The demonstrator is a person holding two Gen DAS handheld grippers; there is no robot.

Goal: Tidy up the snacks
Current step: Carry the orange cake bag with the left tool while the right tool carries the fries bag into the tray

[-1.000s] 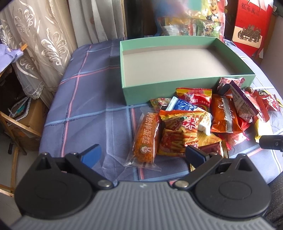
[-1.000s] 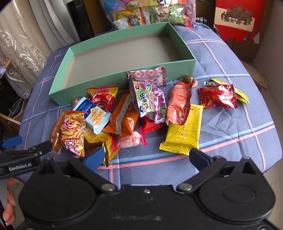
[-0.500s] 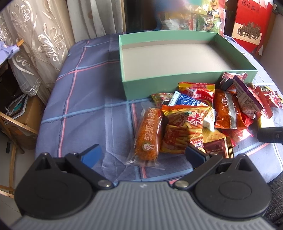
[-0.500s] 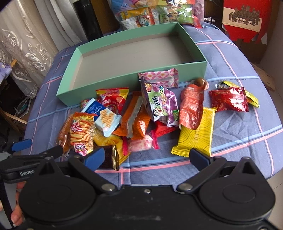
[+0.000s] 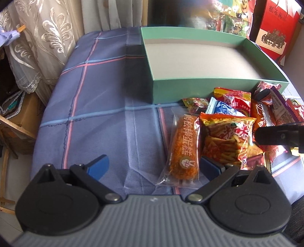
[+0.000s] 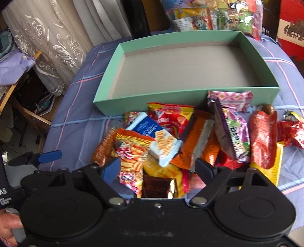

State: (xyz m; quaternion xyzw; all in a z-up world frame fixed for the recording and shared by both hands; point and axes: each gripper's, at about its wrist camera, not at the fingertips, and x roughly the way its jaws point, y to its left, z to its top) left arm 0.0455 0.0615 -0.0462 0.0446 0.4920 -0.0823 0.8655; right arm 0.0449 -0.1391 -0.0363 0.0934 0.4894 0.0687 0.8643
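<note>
A pile of snack packets lies on the blue checked cloth in front of an empty mint-green box [image 5: 190, 91] [image 6: 190, 96]. My left gripper [image 5: 153, 167] is open low over the cloth, and an orange cake bar packet [image 5: 184, 146] lies just inside its right finger. My right gripper [image 6: 158, 168] hovers over the pile's left part with its jaws closing. A yellow packet [image 6: 163, 171] and a white-and-blue cracker packet [image 6: 163, 144] lie between them, untouched by the pads. A red fries packet [image 6: 133, 153] [image 5: 228, 140] sits by its left finger.
More bagged snacks [image 6: 209, 17] are stacked behind the box, with a red carton [image 5: 275, 28] at the back right. A lace curtain [image 5: 38, 38] hangs at the left, above a wooden frame [image 5: 17, 123] beside the table edge. A person's hand [image 6: 9, 228] holds the left gripper's handle.
Both grippers have come closer to the pile, and the snacks have shifted right in both views. The right gripper's fingers stand nearer together than before.
</note>
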